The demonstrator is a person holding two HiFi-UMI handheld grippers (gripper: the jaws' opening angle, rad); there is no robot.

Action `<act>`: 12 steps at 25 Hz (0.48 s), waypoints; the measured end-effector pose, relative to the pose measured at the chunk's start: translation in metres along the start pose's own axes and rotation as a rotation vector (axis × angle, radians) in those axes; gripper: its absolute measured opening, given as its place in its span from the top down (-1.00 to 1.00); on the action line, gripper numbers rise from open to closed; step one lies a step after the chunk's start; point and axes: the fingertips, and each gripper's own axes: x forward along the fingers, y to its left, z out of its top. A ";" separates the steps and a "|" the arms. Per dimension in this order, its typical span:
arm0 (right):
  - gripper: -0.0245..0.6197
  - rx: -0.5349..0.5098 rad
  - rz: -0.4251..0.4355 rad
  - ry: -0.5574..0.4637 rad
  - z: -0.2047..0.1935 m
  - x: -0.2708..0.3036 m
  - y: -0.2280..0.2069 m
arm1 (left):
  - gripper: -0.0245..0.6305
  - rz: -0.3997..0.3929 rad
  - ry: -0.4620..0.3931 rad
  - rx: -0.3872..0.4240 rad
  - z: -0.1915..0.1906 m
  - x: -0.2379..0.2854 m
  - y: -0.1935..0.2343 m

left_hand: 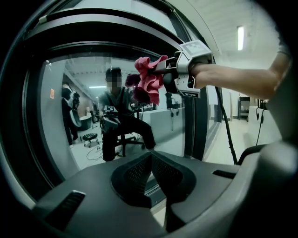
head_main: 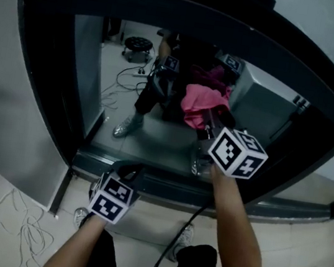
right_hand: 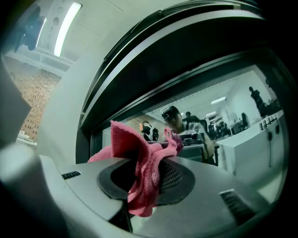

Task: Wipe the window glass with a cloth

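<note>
One left gripper (head_main: 128, 171), one right gripper (head_main: 211, 124), one pink cloth (head_main: 196, 100), one window glass (head_main: 119, 100).

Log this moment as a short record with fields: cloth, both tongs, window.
cloth: pink cloth, bunched, raised to the window glass
right tongs: shut on the pink cloth, held high
left tongs: shut, nothing between them, held low by the lower frame
cloth on glass: very close; contact cannot be confirmed

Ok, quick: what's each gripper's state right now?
Left gripper: shut, nothing between the jaws.
Right gripper: shut on the cloth.
</note>
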 end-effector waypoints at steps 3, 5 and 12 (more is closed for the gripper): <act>0.66 -0.002 -0.039 -0.003 0.000 -0.014 -0.023 | 0.91 -0.019 0.002 0.003 0.002 0.009 -0.012; 0.66 -0.006 -0.060 0.004 -0.004 -0.024 -0.037 | 0.91 -0.031 0.004 0.005 0.002 0.014 -0.019; 0.65 0.017 -0.152 0.048 -0.037 -0.054 -0.081 | 0.91 -0.069 0.024 0.003 -0.009 0.029 -0.039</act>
